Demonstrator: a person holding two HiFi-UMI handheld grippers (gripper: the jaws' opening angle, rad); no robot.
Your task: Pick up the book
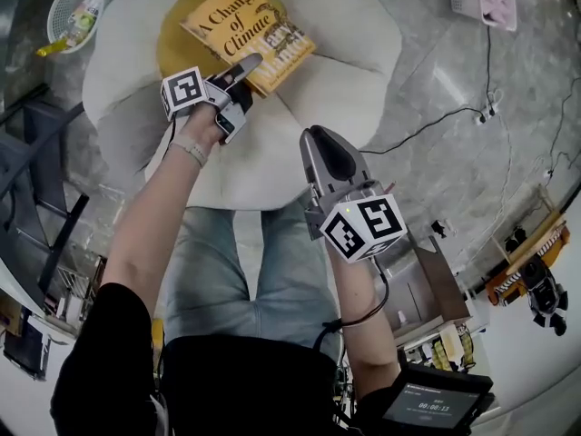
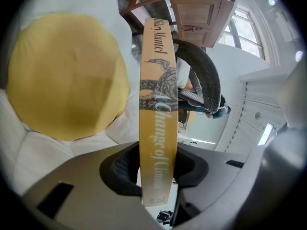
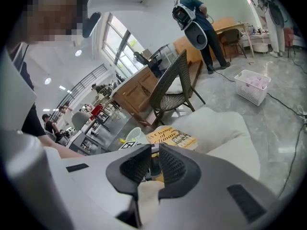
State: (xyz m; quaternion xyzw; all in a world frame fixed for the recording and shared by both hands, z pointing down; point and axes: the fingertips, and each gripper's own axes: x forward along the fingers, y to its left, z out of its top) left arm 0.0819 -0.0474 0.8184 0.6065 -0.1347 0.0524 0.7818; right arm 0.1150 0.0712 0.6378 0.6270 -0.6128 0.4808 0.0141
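Bright daylight thru windows [image 3: 122, 44]; fisheye warp w/ dark vignette at edges, foregrnd slightly soft.

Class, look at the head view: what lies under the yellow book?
Under the book, gripped by the left gripper, lies the yellow centre of the white cushion. The part of it beneath the book is covered.

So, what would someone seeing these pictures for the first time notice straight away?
The yellow book, titled A Change of Climate, is clamped at its spine in the left claw, over a fried-egg-shaped cushion that is white with a yellow centre. The right claw is shut and empty, nearer the person's body, pointing towards the cushion.
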